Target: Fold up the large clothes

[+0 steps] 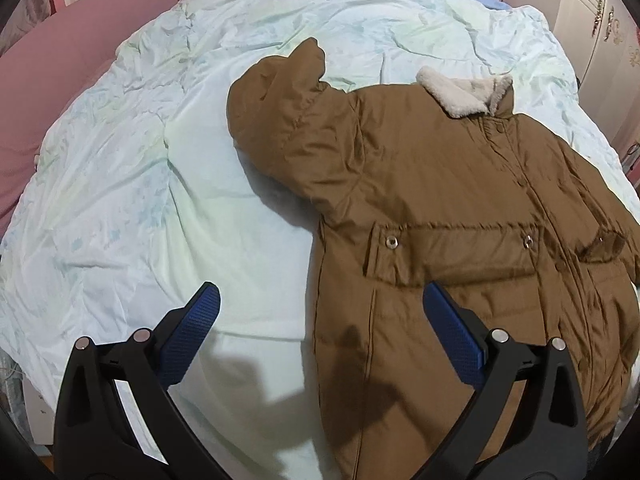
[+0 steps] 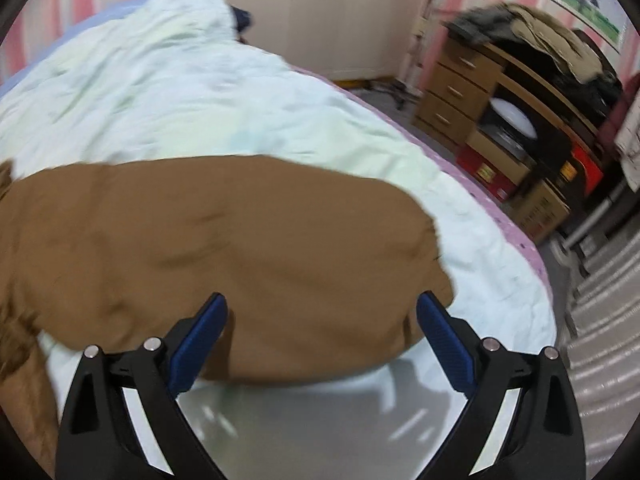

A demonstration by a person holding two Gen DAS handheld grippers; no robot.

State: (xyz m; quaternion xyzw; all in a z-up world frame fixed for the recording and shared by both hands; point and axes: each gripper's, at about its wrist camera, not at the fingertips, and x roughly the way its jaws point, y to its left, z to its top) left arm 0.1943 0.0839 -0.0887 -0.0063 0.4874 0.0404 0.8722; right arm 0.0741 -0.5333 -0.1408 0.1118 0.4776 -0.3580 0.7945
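A brown padded jacket (image 1: 440,208) is lying front-up on a pale quilt (image 1: 140,200) covering the bed, filling the left wrist view from 12 round to 5 o'clock. Its fleece collar (image 1: 464,94) is sitting at 1 o'clock, and one sleeve (image 1: 288,120) is bending up toward 12. A snap-fastened pocket flap (image 1: 452,248) is lying across the jacket's front.

The left gripper (image 1: 320,300) is hovering with its blue-padded tongs spread wide apart, one over the quilt, the other over the jacket's lower part, gripping nothing.

In the blurred right wrist view, the right gripper (image 2: 322,308) is likewise gaping open above the jacket's other sleeve (image 2: 240,248). A wooden dresser (image 2: 460,88) piled with clothes (image 2: 540,40) is standing at 2 o'clock.
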